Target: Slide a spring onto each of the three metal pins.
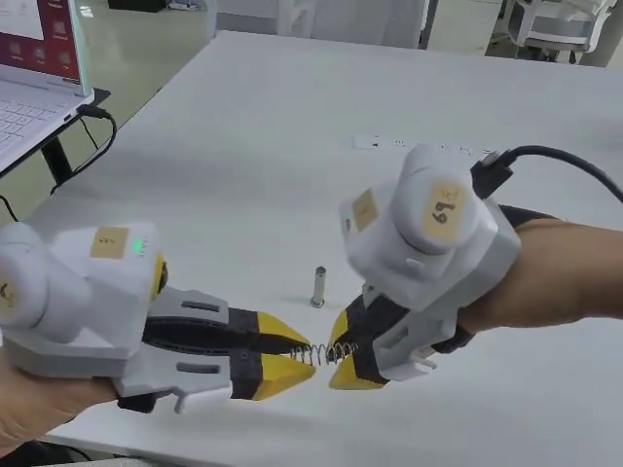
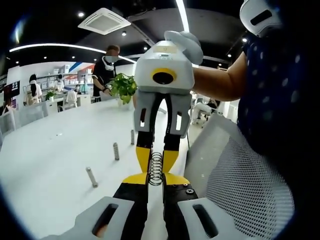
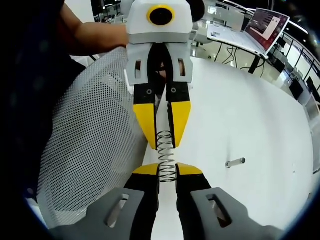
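Note:
A small steel spring (image 1: 316, 354) hangs stretched between my two grippers, just above the white table (image 1: 292, 146) near its front edge. My left gripper (image 1: 295, 356) comes in from the left and is shut on one end of the spring (image 2: 156, 168). My right gripper (image 1: 340, 361) faces it from the right, shut on the other end of the spring (image 3: 166, 152). One bare metal pin (image 1: 318, 288) stands upright just behind the tips. In the left gripper view, three pins (image 2: 91, 176) (image 2: 116, 151) (image 2: 132, 137) stand in a row; the two farther ones look ribbed.
An open laptop (image 1: 34, 58) with a black cable (image 1: 97, 126) sits on a side stand at far left. A white mesh chair (image 3: 85, 130) is close behind the grippers. People (image 2: 106, 70) and a potted plant (image 2: 123, 86) are beyond the table's far end.

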### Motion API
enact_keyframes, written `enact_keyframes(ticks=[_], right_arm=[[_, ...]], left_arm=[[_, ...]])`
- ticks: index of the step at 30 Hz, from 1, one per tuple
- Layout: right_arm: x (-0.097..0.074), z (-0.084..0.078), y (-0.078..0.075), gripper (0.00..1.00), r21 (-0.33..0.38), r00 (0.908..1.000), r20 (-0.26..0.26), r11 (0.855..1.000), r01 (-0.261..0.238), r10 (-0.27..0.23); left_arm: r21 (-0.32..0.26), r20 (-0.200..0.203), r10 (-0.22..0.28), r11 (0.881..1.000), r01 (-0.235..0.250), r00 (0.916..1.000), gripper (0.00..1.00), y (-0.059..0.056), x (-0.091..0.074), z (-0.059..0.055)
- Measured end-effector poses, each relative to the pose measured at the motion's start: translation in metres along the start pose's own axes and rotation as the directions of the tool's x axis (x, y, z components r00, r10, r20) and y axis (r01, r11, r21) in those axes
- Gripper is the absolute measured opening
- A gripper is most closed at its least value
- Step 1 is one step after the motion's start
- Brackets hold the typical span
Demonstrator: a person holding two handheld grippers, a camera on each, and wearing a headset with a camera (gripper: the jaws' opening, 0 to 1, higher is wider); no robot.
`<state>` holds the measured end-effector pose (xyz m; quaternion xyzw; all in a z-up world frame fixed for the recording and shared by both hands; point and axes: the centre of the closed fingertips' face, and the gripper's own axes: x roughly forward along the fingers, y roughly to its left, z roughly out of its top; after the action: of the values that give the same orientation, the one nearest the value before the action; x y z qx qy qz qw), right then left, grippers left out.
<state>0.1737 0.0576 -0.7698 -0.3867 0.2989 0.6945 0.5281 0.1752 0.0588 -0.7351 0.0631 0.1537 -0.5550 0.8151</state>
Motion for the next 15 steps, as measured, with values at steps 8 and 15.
enact_keyframes(ticks=[8, 15], right_arm=[[-0.011, 0.011, 0.001, 0.09, 0.032, 0.9998, 0.015, 0.999, 0.009, -0.010], [-0.017, 0.021, 0.002, 0.08, 0.057, 0.9993, 0.037, 0.998, 0.004, -0.006]], left_arm=[[0.010, -0.035, 0.002, 1.000, -0.002, 0.9994, 0.02, 0.000, 0.004, -0.006], [0.018, -0.034, -0.002, 1.000, 0.003, 0.9994, 0.02, 0.000, 0.006, -0.006]])
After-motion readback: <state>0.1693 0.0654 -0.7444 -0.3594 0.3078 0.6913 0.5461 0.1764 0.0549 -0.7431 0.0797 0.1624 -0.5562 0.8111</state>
